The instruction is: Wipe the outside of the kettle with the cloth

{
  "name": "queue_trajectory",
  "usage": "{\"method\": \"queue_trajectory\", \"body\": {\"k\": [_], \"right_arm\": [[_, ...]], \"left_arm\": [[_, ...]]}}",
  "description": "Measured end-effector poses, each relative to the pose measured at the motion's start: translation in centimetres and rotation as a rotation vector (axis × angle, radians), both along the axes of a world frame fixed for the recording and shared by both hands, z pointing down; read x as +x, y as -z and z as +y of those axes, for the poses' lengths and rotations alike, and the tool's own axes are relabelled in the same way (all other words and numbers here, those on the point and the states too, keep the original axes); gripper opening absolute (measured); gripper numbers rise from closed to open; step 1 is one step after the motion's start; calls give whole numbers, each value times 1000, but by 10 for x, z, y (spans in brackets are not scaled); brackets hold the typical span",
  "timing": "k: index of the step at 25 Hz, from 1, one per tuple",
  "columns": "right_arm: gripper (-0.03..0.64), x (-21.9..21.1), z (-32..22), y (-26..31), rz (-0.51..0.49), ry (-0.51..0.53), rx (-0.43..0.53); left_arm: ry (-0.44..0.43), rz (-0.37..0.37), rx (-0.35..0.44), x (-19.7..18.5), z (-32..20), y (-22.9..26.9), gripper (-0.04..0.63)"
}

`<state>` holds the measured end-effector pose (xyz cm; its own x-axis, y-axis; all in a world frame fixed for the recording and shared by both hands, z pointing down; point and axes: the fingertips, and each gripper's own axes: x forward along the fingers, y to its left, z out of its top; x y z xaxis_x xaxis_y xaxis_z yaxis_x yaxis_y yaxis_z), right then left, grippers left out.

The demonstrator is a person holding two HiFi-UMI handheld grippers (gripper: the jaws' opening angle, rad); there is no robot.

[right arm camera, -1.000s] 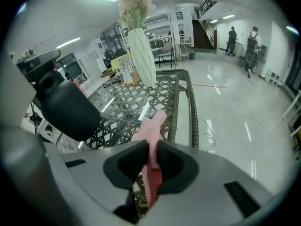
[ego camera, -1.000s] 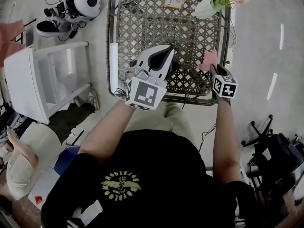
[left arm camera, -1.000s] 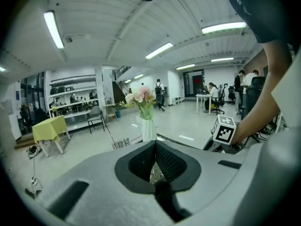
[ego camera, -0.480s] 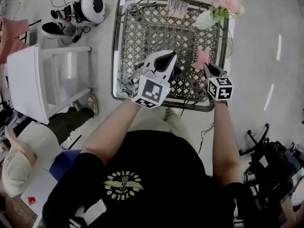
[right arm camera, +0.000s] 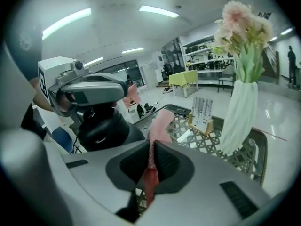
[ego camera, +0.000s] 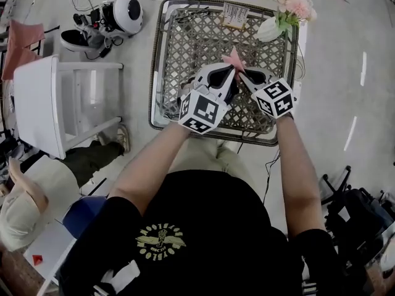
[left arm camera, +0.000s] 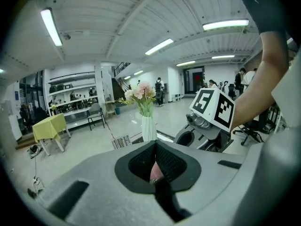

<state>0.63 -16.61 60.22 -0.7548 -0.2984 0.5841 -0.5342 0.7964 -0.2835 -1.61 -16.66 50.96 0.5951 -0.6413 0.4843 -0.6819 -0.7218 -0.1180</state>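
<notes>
A black kettle (ego camera: 229, 94) (right arm camera: 101, 128) stands on the wicker table (ego camera: 185, 42), mostly hidden under my left gripper (ego camera: 219, 79) (right arm camera: 117, 92). That gripper's jaws are closed over the kettle's top, and the exact contact is hidden. The pink cloth (ego camera: 234, 59) (right arm camera: 160, 126) sticks up from my right gripper (ego camera: 245, 74) (right arm camera: 151, 147), whose jaws have just closed on it and now pinch it. The right gripper hangs just right of the kettle, almost touching the left gripper. In the left gripper view the left gripper (left arm camera: 155, 147) shows closed jaws, with the right gripper (left arm camera: 207, 126) close by.
A white vase of pink flowers (ego camera: 274, 23) (right arm camera: 240, 112) stands at the table's far right corner. A small card holder (ego camera: 233, 14) (right arm camera: 202, 117) sits at the far edge. A white chair (ego camera: 55, 103) stands on the floor to the left, with shoes and a helmet (ego camera: 126, 11) beyond it.
My right gripper has lifted the cloth from the table's right side and swung left, up beside the kettle, rolling as it went. The left gripper has stayed in place.
</notes>
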Motion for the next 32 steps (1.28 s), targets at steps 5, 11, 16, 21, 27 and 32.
{"method": "queue_trajectory", "body": {"k": [5,11,16,21,27,32], "right_arm": [[25,-2,25,-3,23,79,5],[25,6,67,-5,24,90,-21],[25,-3,104,2,-10,115,-34],[25,-29,132,12,-67,139,-57],[25,-73,153,24,-97,170,-36],[25,-91,151,31,-77,153,-1]], "left_arm": [[-9,-16,16,1,1,-2,8],[-14,-48,21,1,3,-3,8],[-17,-60,18,2,3,-5,8],[-16,-71,22,1,3,-6,8],[-24,-78,25,3,3,-7,8],[-29,-83,32,4,5,-7,8]]}}
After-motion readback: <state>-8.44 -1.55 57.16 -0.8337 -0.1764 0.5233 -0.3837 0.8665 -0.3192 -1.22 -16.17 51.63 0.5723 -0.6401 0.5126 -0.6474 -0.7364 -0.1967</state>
